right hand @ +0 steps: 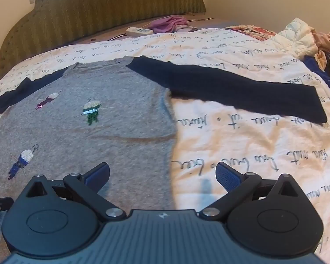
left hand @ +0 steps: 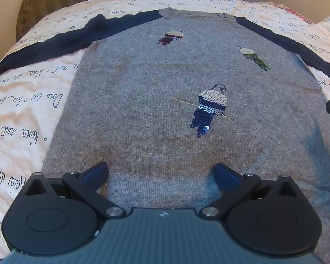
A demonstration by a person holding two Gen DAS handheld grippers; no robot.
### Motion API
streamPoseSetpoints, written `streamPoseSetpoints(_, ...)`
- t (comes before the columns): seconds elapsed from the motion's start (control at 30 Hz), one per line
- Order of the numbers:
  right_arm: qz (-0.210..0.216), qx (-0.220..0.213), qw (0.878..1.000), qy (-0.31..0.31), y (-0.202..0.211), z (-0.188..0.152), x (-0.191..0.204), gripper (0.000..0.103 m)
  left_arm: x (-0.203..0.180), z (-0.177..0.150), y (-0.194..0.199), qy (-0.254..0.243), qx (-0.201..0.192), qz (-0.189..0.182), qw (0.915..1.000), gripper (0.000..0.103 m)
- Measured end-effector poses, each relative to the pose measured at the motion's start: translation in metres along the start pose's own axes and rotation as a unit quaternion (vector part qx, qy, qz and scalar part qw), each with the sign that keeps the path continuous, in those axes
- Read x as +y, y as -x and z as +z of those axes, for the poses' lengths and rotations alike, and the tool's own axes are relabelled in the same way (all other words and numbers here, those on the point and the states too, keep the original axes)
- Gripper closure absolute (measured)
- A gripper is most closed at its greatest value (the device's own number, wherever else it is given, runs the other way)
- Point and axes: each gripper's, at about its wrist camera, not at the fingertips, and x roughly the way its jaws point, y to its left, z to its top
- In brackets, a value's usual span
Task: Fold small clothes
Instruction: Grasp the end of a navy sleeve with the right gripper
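Observation:
A small grey sweater (left hand: 147, 101) with navy sleeves lies flat and face up on the bed, sequin figures on its chest. Both sleeves are spread out sideways: the left sleeve (left hand: 55, 41) and the right sleeve (right hand: 231, 88). My left gripper (left hand: 160, 173) hovers open over the sweater's lower middle, nothing between its blue pads. My right gripper (right hand: 162, 173) stands open above the sweater's right side edge (right hand: 171, 149), also with nothing in it. The sweater (right hand: 77, 132) fills the left half of the right wrist view.
The bed cover (right hand: 242, 154) is cream with handwritten script. A green padded headboard (right hand: 99, 11) stands at the far end. A white power strip (right hand: 139, 30) and purple cloth (right hand: 169, 23) lie near it. Loose clothes and a white quilt (right hand: 297, 35) pile at the right.

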Motion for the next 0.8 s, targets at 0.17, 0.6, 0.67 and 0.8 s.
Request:
streamPoseSetpoints(0.17,0.011,-0.032,0.999,-0.011,0.007,0.009,-0.036,0.000,-0.009,0.008,0.011,-0.031,-0.024,0.003,0.9992,0.001)
streamPoseSetpoints(0.6,0.027,-0.116,0.948,-0.295,0.009,0.050,-0.257,0.000,-0.030,0.050,0.025,-0.052,-0.091,-0.029,0.9941,0.001)
streamPoseSetpoints(0.67,0.058,-0.100,0.926,-0.358,-0.010,0.044,-0.287,0.000,-0.031,0.055,0.021,-0.044,-0.089,-0.034,0.9945,0.001)
streamPoseSetpoints(0.8,0.072,-0.088,0.908,-0.404,-0.032,0.037,-0.309,0.000,-0.031,0.060,0.014,-0.038,-0.082,-0.038,0.9952,0.001)
